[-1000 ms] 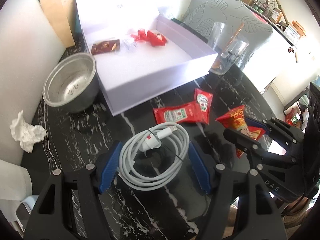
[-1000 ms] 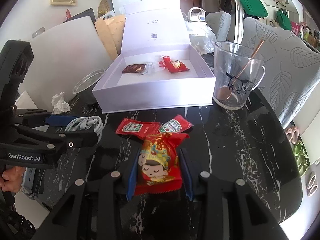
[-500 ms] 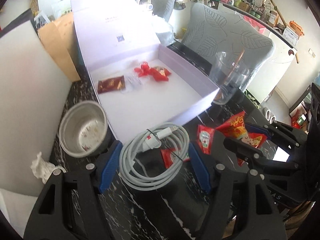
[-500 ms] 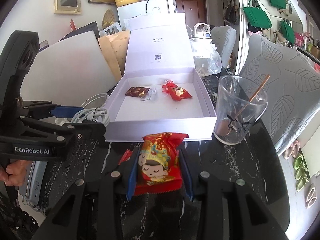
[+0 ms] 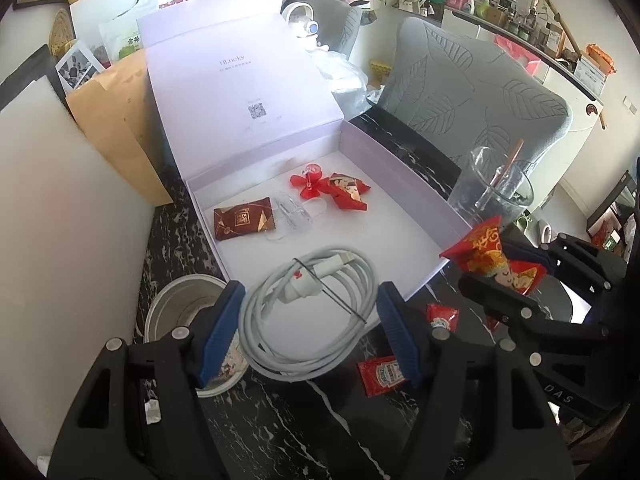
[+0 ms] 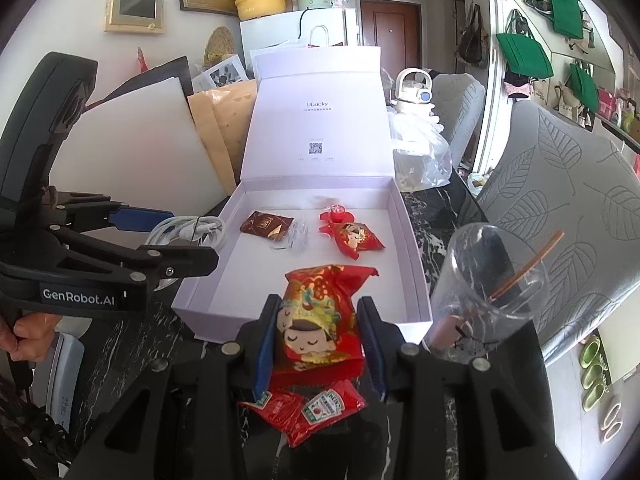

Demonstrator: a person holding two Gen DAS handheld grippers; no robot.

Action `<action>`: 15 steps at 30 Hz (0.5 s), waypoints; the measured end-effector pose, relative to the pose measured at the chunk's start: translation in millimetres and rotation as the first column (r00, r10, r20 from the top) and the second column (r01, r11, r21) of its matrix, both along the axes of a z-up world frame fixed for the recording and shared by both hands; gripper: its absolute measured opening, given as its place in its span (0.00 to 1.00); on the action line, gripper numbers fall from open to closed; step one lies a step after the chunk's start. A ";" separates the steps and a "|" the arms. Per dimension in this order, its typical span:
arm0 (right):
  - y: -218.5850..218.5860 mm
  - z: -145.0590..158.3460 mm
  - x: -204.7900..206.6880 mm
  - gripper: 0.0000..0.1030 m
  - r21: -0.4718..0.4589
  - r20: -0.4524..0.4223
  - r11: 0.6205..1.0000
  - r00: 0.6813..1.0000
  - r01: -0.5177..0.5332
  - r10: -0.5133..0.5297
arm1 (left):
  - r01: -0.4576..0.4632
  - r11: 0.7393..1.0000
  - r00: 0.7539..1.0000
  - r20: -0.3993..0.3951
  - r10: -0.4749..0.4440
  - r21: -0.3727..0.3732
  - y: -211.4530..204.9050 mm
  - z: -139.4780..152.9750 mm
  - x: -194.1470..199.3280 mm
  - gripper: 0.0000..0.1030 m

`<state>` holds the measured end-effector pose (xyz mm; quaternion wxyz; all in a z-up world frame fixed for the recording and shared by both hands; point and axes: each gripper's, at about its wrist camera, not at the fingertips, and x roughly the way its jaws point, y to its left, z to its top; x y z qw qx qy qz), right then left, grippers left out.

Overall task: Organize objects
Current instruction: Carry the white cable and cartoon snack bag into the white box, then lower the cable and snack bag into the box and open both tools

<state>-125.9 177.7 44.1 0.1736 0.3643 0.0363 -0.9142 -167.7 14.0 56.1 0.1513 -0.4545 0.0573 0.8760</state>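
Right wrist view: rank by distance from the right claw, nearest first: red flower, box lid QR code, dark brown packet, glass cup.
From the right claw, holding the red snack bag:
1. Glass cup, just right, beside the box.
2. Dark brown packet, inside the box, left of centre.
3. Red flower, inside the box, slightly farther back; close call with the packet.
4. QR code, on the raised lid.
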 end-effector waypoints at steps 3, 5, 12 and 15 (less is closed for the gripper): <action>-3.9 1.4 -14.9 0.37 0.003 -0.005 1.000 1.000 -0.007 0.007 | -0.004 1.000 1.000 0.003 0.004 0.004 -1.9 0.3 -11.5 0.65; -5.8 2.8 -24.5 0.37 0.003 -0.012 1.000 1.000 -0.013 0.013 | -0.009 1.000 1.000 0.002 0.009 0.000 -3.0 -0.6 -19.6 0.65; -12.3 3.5 -56.1 0.37 0.011 -0.020 1.000 0.999 -0.028 0.028 | -0.023 1.000 1.000 0.011 0.023 -0.003 -6.3 -7.3 -50.2 0.65; -14.3 2.9 -69.9 0.37 0.016 -0.020 0.999 0.999 -0.028 0.028 | -0.033 0.999 0.999 0.021 0.032 0.003 -7.9 -11.7 -63.7 0.65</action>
